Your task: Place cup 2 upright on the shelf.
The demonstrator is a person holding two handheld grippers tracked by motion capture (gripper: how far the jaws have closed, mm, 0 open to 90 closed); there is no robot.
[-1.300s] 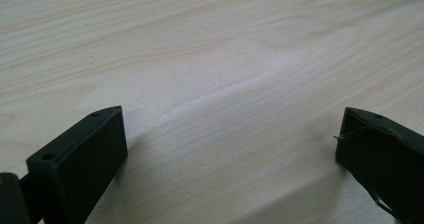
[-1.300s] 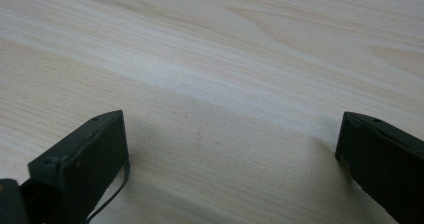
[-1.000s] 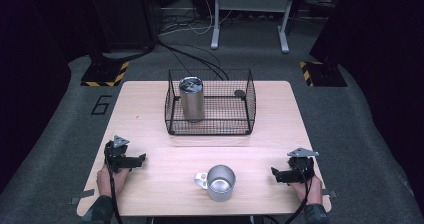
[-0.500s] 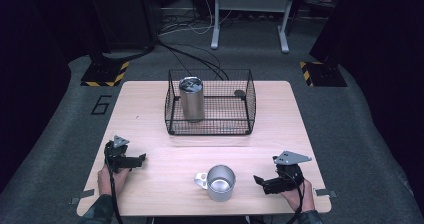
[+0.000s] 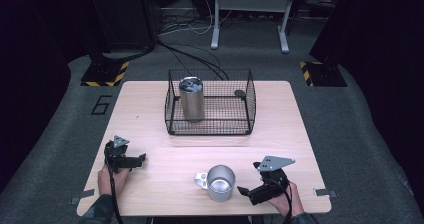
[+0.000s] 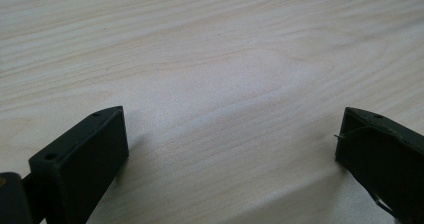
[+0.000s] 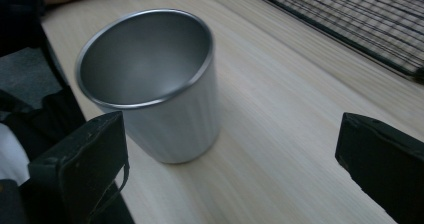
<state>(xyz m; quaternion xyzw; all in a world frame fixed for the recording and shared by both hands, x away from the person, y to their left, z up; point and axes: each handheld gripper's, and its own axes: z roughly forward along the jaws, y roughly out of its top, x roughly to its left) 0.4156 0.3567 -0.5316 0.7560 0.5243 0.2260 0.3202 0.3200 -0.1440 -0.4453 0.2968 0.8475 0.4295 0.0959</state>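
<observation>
Both tongs gape wide, holding nothing; right gripper point(image 5: 248, 190) aims at the upright mug point(image 5: 220, 182) just beside it; left gripper point(image 5: 136, 160) sits well apart.

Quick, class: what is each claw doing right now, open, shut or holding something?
Left claw: open, holding nothing, over bare light wooden table.
Right claw: open, holding nothing, beside the shiny steel handled mug.

The pale wooden table point(image 5: 165, 149) is lit brightly from above while its surroundings are left almost black, soft shadows are cast beside the jaws in the left gripper view, and beyond the right jaws the wire basket point(image 7: 350, 19) is rendered blurred.
</observation>
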